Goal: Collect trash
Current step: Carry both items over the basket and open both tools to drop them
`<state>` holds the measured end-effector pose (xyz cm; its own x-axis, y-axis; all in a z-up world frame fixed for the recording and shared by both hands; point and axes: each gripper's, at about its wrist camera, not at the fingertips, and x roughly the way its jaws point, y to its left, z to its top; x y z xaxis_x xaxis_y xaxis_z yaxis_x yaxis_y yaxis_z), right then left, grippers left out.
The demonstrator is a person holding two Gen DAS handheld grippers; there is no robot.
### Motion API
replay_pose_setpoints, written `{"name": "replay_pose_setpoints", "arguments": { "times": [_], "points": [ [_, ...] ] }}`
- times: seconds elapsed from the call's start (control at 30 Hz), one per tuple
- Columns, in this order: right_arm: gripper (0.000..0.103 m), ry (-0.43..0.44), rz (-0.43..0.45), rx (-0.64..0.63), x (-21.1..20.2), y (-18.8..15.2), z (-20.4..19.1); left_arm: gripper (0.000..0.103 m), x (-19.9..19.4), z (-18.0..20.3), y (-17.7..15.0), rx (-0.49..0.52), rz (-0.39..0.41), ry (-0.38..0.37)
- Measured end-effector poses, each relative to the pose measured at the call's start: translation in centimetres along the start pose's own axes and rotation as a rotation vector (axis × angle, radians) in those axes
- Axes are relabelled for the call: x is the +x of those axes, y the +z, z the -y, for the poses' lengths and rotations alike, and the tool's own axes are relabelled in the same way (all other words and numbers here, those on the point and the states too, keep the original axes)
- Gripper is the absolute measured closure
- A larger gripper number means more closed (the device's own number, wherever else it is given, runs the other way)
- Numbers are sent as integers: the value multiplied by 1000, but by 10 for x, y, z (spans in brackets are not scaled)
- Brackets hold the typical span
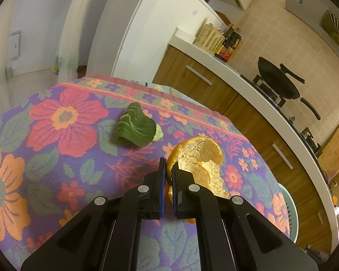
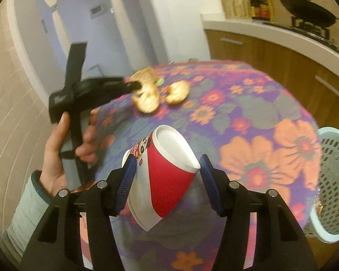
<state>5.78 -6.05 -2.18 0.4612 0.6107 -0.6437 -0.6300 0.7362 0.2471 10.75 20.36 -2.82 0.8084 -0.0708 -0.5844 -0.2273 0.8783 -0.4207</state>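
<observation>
On the floral-clothed bench (image 1: pixel 56 158), left tool (image 1: pixel 168 169) pinches curled orange peel (image 1: pixel 198 158); right tool (image 2: pixel 167 164) straddles, not visibly clamping, red-and-white paper cup (image 2: pixel 167 171); next, I judge: carry both to pale green perforated basket (image 2: pixel 334 171) at 3 o'clock.

- Flowered cloth (image 1: pixel 63 117) in purple, red and orange covers the worktop.
- Behind it, wooden cabinets (image 1: pixel 192 83) with metal handles sit under a white counter (image 1: pixel 232 67).
- A black wok (image 1: pixel 278 79) rests on the stove, beige tiled wall (image 1: pixel 278 33) behind.
- Wicker basket (image 1: pixel 209 37) and dark bottles (image 1: pixel 230 43) stand on the counter.
- Pale walls and a doorway (image 1: pixel 34 33) at left.
</observation>
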Motion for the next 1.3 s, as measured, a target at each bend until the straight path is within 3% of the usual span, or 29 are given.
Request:
{"name": "replay_pose_setpoints", "arguments": {
  "times": [0.27,0.77,1.07,1.3],
  "points": [
    [49,-102,83,78,-32,3,62,100,-5,42,-10,92,-9,-66],
    [49,-299,205,269,-111,-29,197,100,0,185,-36,224,-93,-268],
    [49,-417,146,367,-99,-56,258,100,46,275,-77,341,-198,-298],
    [49,-419,97,483,-84,-75,302,100,91,320,-108,412,-290,-269]
  ]
}}
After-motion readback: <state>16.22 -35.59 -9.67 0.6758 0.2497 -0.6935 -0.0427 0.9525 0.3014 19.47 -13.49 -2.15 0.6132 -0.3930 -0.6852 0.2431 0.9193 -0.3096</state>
